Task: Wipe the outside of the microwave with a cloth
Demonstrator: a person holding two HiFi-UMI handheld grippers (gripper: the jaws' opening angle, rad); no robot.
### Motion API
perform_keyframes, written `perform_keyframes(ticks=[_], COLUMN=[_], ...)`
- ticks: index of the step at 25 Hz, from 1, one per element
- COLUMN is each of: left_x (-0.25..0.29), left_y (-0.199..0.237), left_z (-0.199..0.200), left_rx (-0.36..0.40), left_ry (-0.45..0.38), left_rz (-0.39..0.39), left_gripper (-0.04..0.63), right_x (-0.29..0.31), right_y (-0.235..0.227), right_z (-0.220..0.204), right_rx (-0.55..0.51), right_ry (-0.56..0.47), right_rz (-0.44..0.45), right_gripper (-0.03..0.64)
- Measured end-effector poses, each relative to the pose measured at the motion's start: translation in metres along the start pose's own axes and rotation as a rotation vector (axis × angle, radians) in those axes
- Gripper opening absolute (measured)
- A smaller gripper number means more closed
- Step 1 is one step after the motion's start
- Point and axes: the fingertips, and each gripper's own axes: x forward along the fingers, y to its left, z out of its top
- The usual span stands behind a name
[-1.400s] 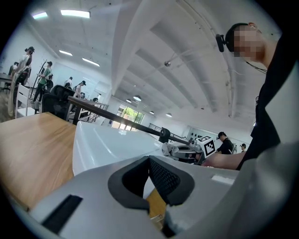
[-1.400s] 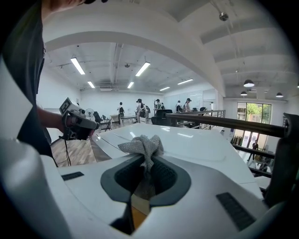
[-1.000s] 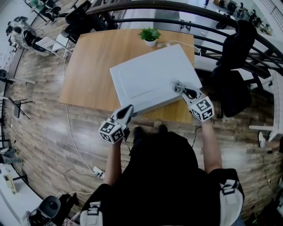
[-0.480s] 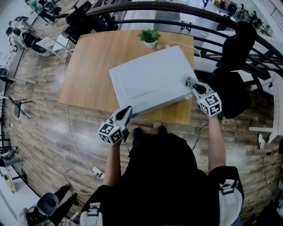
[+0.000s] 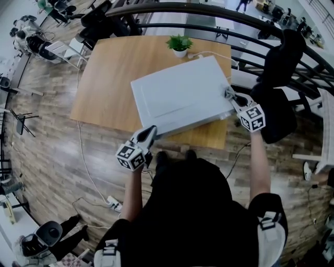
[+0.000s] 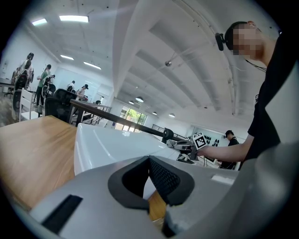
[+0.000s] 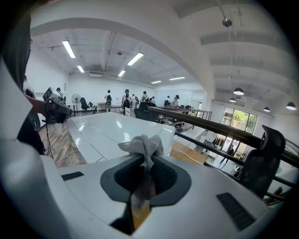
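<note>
Grey mesh cloth (image 7: 142, 145) sits pinched in my right tongs (image 5: 230, 94), at the right edge of the white microwave (image 5: 180, 94) on the counter (image 5: 104, 78). My left tongs (image 5: 150, 130) are closed and empty near its front. I judge this mid-wipe; next, the right side needs firm contact.

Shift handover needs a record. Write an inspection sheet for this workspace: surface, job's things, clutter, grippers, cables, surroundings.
Surface: wooden table carrying the microwave.
Job's things: white microwave on the table's right part; grey cloth pinched in the right gripper.
Clutter: small potted plant at the far edge.
Grippers: right gripper shut on the cloth at the microwave's right edge; left gripper shut, empty, near the microwave's front.
Cables: white cable beside the plant; floor cable running to a power strip.
Surroundings: black railing, black chair, people far off.
</note>
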Motion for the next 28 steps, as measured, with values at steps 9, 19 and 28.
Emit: perform_keyframes(ticks=[9, 19, 28], left_x=[-0.001, -0.003, -0.005], left_y=[0.001, 0.001, 0.000], left_z=[0.002, 0.001, 0.001], left_rx=[-0.004, -0.009, -0.029], left_ry=[-0.008, -0.014, -0.015], left_rz=[0.005, -0.004, -0.031], left_gripper=[0.003, 0.003, 0.003], right_x=[0.016, 0.032, 0.034], right_y=[-0.014, 0.005, 0.017], right_z=[0.007, 0.019, 0.023], right_rx=[-0.017, -0.182, -0.248], right_ry=[0.023, 0.042, 0.067], right_rz=[0.022, 0.050, 0.062], right_gripper=[0.037, 0.035, 0.035])
